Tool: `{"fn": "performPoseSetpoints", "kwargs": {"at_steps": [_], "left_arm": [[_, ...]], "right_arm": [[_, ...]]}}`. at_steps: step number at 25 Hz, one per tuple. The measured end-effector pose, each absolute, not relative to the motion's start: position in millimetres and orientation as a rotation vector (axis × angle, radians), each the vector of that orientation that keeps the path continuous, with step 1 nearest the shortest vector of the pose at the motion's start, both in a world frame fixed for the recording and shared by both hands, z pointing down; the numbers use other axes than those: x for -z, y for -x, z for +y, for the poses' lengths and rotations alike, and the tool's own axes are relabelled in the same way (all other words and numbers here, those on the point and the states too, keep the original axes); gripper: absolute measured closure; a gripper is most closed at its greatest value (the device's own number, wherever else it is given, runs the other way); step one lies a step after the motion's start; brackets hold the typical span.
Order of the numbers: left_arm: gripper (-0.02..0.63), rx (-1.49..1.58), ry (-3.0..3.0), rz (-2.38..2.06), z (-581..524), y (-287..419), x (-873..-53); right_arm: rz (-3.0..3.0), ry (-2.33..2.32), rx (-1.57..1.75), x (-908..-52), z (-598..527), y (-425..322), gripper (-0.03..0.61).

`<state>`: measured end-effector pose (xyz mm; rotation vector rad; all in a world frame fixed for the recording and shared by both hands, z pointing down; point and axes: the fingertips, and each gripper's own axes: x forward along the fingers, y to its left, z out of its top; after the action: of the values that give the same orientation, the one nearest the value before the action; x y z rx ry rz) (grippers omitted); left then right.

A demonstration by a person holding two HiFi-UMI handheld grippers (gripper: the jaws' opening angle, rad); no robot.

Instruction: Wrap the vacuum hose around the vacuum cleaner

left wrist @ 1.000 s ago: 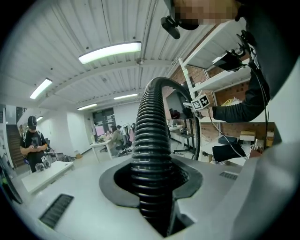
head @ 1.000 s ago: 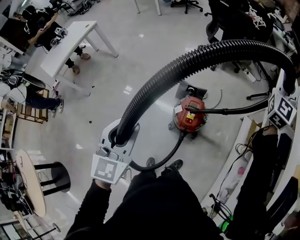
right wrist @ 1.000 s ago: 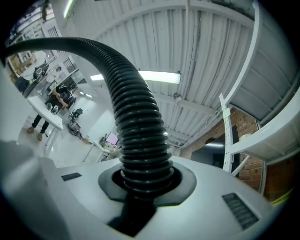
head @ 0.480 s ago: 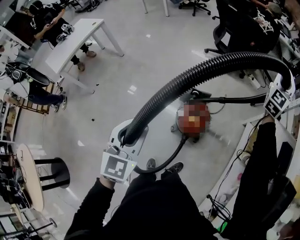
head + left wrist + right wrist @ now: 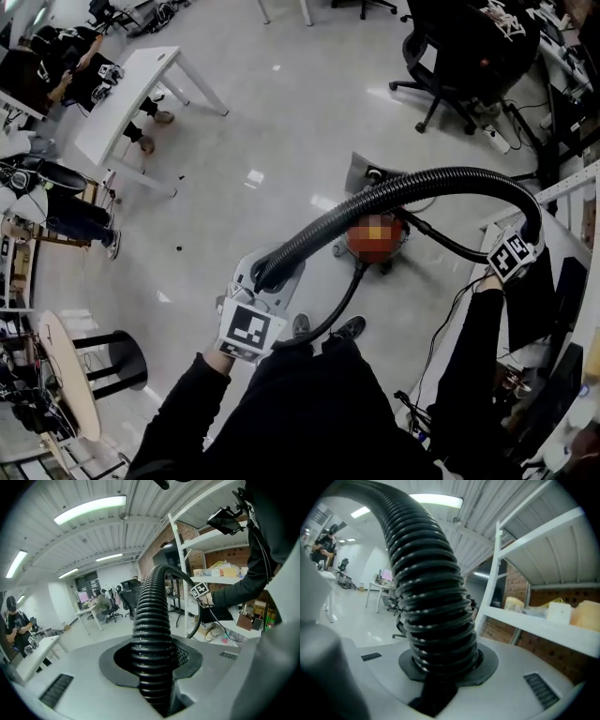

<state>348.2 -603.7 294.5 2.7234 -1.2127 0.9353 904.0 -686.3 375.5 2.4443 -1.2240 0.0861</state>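
Note:
The red vacuum cleaner (image 5: 375, 239) stands on the floor ahead of my feet, partly under a blur patch. A black ribbed vacuum hose (image 5: 394, 192) arcs over it between my two grippers. My left gripper (image 5: 265, 272) is shut on one end of the arc, and the hose (image 5: 151, 634) rises out from between its jaws. Beside the shelving on the right, my right gripper (image 5: 528, 230) is shut on the other end, and the hose (image 5: 433, 620) fills that view. A thinner black length (image 5: 342, 300) runs from the cleaner down to my shoes.
A white table (image 5: 131, 89) with seated people stands at the far left. A black office chair (image 5: 450, 56) is at the top. White shelving (image 5: 562, 187) with cables lines the right side. A round black stool (image 5: 117, 356) is near left.
Both grippers have come down, the right one much further. The hose arc now sits lower and closer over the vacuum cleaner.

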Motion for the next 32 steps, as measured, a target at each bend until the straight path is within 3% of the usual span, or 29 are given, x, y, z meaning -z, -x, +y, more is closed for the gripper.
{"fn": "performPoseSetpoints", "kwargs": {"at_steps": [6,11,15,21,27,28,30,32], "left_arm": [[0.471,-1.126,-2.824,-0.982,-588.4,-402.7,-321.9],[0.471,-1.129,-2.826,-0.959,-595.5,-419.3,-327.9],[0.471,-1.051,-2.8,-1.013,-618.5,-423.5,-315.3],[0.471,-0.948,-2.771,-1.16,-652.6,-405.3,-289.7],[0.471,-1.015,-2.722,-1.345,-678.9,-354.5,-275.2],[0.471,-1.066,-2.739,-1.359,-682.1,-350.2,-273.1],[0.471,-1.209,-2.806,-1.352,-686.6,-350.6,-269.4],[0.471,-1.438,-2.927,-1.275,-687.6,-363.4,-271.3]], "right_arm": [[-0.998,-2.473,-0.693,-527.9,-532.7,-899.0,0.488],[-0.974,-2.524,-0.963,-564.1,-502.0,-857.9,0.479],[-1.062,-2.571,-0.912,-540.0,-540.1,-857.6,0.468],[-1.378,-2.432,-0.541,-484.2,-631.7,-851.1,0.468],[-1.595,-1.919,-0.45,-531.6,-668.9,-811.9,0.468],[-1.624,-1.817,-0.489,-549.3,-666.5,-804.0,0.431],[-1.652,-1.663,-0.59,-582.0,-650.2,-791.0,0.22],[-1.644,-1.582,-0.711,-603.0,-619.1,-782.1,0.189]]}}
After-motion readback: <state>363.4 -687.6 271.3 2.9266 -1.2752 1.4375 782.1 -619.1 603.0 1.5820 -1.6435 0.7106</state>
